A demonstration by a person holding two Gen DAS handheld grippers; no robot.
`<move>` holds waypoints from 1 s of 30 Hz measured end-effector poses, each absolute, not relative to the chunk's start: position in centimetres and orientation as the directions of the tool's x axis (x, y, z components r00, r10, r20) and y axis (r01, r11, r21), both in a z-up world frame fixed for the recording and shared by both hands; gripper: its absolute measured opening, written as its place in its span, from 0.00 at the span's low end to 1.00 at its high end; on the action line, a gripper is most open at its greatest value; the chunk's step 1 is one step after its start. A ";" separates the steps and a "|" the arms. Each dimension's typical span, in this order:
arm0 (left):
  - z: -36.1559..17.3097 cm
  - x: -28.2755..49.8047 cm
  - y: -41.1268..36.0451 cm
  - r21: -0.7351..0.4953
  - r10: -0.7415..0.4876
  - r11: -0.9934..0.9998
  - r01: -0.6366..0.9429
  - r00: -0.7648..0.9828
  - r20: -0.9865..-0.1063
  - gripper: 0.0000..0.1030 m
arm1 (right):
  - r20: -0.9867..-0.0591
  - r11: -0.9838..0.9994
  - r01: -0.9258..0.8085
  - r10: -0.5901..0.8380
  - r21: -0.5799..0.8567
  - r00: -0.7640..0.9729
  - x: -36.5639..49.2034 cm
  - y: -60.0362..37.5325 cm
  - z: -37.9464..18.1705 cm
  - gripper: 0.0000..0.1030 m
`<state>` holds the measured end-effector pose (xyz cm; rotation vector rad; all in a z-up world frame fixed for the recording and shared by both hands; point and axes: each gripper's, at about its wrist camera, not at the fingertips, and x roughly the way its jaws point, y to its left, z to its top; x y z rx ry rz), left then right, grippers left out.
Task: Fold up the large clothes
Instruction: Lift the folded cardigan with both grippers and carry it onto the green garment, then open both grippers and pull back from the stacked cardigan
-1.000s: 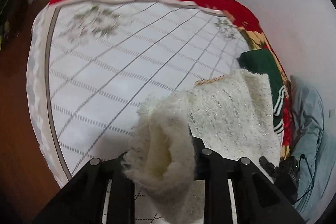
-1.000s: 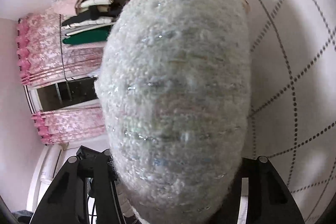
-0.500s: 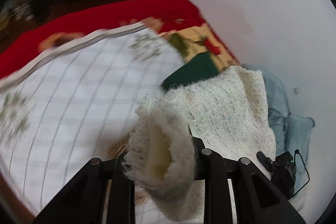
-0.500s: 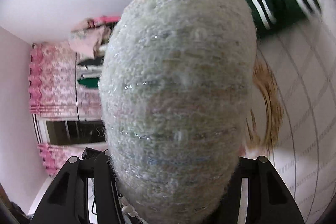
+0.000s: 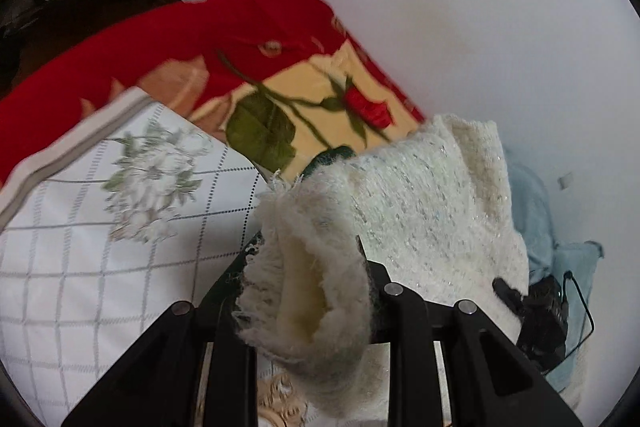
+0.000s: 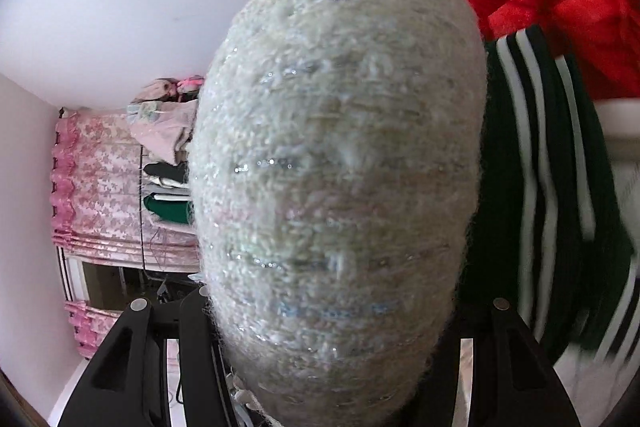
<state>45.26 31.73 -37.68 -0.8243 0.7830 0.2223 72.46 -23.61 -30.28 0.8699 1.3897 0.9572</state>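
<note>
A cream fuzzy knit sweater (image 5: 420, 211), folded thick, is held in the air between both grippers. My left gripper (image 5: 312, 291) is shut on its frayed near edge, which bulges out between the fingers. My right gripper (image 6: 332, 327) is shut on the other end of the sweater (image 6: 336, 163), whose bulk fills most of the right wrist view and hides the fingertips. The right gripper's black body (image 5: 540, 319) shows at the far side of the sweater in the left wrist view.
Below lies a white grid-patterned bedspread (image 5: 100, 247) over a red rose blanket (image 5: 280, 75). A dark green garment with white stripes (image 6: 540, 187) lies by the blanket. Light blue cloth (image 5: 536, 211) sits against the white wall. A clothes rack and pink curtains (image 6: 104, 179) stand behind.
Both grippers have carried the sweater across the bed toward the wall and the rose blanket. The green striped garment now sits close under the right gripper. Both grips are unchanged.
</note>
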 end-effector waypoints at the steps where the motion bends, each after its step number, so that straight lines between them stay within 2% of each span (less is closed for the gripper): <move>1: -39.1 46.6 31.8 -0.561 -0.119 0.686 -0.464 0.688 -0.716 0.19 | -0.379 0.378 -0.025 0.923 0.925 -0.060 74.3 -23.6 -31.9 0.56; 6: -43.6 50.4 31.0 -0.485 -0.130 0.739 -0.467 0.608 -0.783 0.20 | -0.408 0.413 0.040 0.909 0.910 -0.082 76.9 -22.5 -38.0 0.57; 7: -43.9 50.6 30.8 -0.469 -0.124 0.750 -0.466 0.597 -0.793 0.23 | -0.416 0.420 0.042 0.906 0.907 -0.085 77.3 -22.6 -38.6 0.59; 9: -44.3 50.6 30.5 -0.439 -0.115 0.772 -0.460 0.578 -0.808 0.25 | -0.453 0.458 0.044 0.887 0.888 -0.094 77.6 -22.4 -38.6 0.66; 11: -43.8 50.5 30.3 -0.416 -0.116 0.792 -0.447 0.560 -0.821 0.27 | -0.554 0.557 0.012 0.827 0.830 -0.095 77.5 -22.0 -37.7 0.83; 12: -43.5 50.4 30.2 -0.407 -0.114 0.799 -0.443 0.552 -0.826 0.28 | -0.602 0.604 -0.006 0.794 0.797 -0.086 77.3 -21.7 -36.9 0.86; 13: -43.0 50.3 30.0 -0.385 -0.102 0.812 -0.439 0.544 -0.833 0.33 | -0.683 0.682 -0.043 0.726 0.730 -0.073 76.9 -21.5 -35.6 0.91; 15: -41.7 49.9 29.3 -0.303 -0.033 0.852 -0.427 0.535 -0.844 0.44 | -0.781 0.777 -0.106 0.625 0.621 0.004 75.9 -21.4 -33.1 0.93; 16: -40.9 49.6 28.9 -0.245 0.020 0.871 -0.425 0.530 -0.848 0.63 | -0.816 0.812 -0.121 0.578 0.571 0.029 75.4 -21.4 -32.4 0.97; 17: -40.0 49.3 28.4 -0.175 0.080 0.889 -0.423 0.521 -0.850 0.87 | -0.869 0.868 -0.137 0.489 0.477 0.077 74.5 -21.2 -31.1 0.99; 18: -39.1 49.0 28.0 -0.116 0.131 0.899 -0.421 0.512 -0.849 0.94 | -0.900 0.904 -0.142 0.420 0.404 0.117 73.6 -21.4 -30.4 1.00; 21: -36.9 47.7 27.0 -0.016 0.213 0.909 -0.416 0.499 -0.840 0.95 | -0.956 0.979 -0.118 0.189 0.166 0.223 69.9 -20.6 -27.6 1.00; 23: -35.1 46.5 26.3 0.010 0.236 0.914 -0.406 0.510 -0.827 0.95 | -0.957 0.992 -0.110 0.097 0.069 0.272 67.5 -21.8 -27.7 1.00; 26: -32.0 44.2 24.8 0.034 0.253 0.923 -0.382 0.540 -0.803 0.95 | -0.943 0.997 -0.083 0.030 0.003 0.332 63.3 -21.9 -25.3 1.00; 30: -27.8 41.1 23.1 0.031 0.240 0.935 -0.354 0.564 -0.790 0.96 | -0.915 0.996 -0.053 -0.039 -0.066 0.402 57.3 -21.2 -19.3 1.00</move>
